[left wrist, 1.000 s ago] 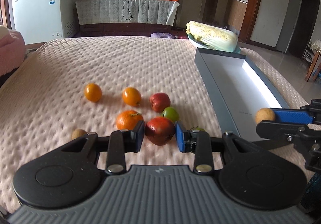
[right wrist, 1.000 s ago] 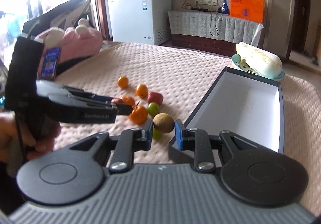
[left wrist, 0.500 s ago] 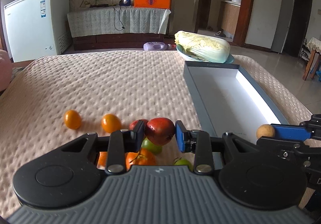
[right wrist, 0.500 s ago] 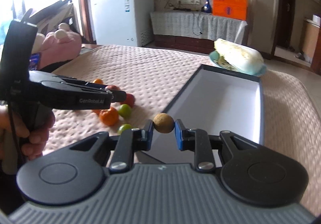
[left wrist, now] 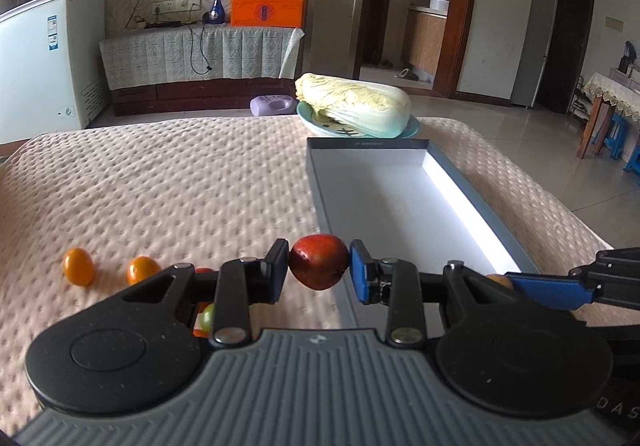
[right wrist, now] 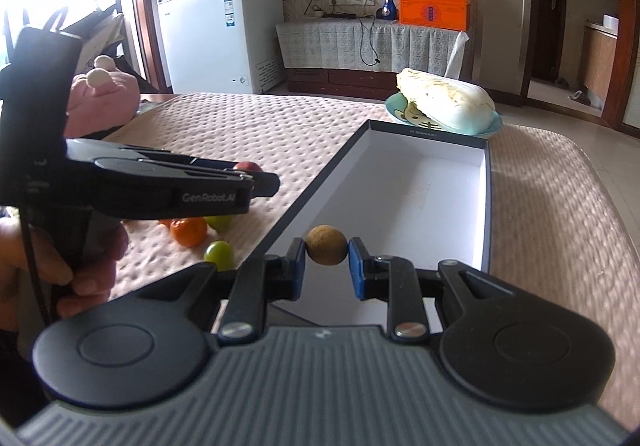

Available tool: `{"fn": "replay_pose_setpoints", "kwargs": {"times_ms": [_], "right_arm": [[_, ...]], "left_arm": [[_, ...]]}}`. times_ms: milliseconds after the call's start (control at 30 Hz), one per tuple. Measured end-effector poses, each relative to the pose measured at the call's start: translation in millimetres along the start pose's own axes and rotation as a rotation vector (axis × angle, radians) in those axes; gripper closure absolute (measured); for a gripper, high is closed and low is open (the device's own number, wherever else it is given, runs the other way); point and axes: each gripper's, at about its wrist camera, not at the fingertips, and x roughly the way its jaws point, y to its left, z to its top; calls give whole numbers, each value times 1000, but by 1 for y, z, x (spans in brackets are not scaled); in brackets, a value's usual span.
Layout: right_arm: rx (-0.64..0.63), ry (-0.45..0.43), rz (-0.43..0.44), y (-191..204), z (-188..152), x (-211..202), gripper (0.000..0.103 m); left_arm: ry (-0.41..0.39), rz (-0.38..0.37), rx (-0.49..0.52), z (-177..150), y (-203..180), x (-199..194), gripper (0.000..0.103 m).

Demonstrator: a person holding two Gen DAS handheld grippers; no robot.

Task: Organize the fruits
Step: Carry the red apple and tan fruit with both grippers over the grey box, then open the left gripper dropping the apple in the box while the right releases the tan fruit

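My left gripper [left wrist: 319, 265] is shut on a red fruit [left wrist: 318, 261] and holds it above the bedspread, just left of the near corner of the long grey box [left wrist: 472, 202]. My right gripper [right wrist: 326, 253] is shut on a small brown round fruit [right wrist: 326, 251], held over the near end of the box [right wrist: 320, 186]. Two small oranges [left wrist: 78, 266] [left wrist: 142, 269] lie on the bedspread at the left. A tangerine [right wrist: 188, 232] and two green fruits [right wrist: 219, 254] [right wrist: 219, 222] lie left of the box. The left gripper's body [right wrist: 160, 186] hides part of the pile.
A cabbage on a blue plate [left wrist: 354, 108] sits just beyond the box's far end. A pink plush toy [right wrist: 104, 102] lies at the bed's left edge. The pink quilted bedspread [left wrist: 180, 182] covers the whole surface. A white freezer [right wrist: 218, 38] stands behind.
Both grippers have risen and moved right toward the box with their fruits. The left has lifted the red fruit off the pile; the right now hangs over the box's near end.
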Motion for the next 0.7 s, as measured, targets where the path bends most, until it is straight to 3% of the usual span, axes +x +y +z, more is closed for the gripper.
{"fn": "replay_pose_setpoints", "kwargs": {"times_ms": [700], "right_arm": [[54,7,-45,-23,-3,-1,77]], "left_arm": [[6,-59,28,11,-31,38,65]]}}
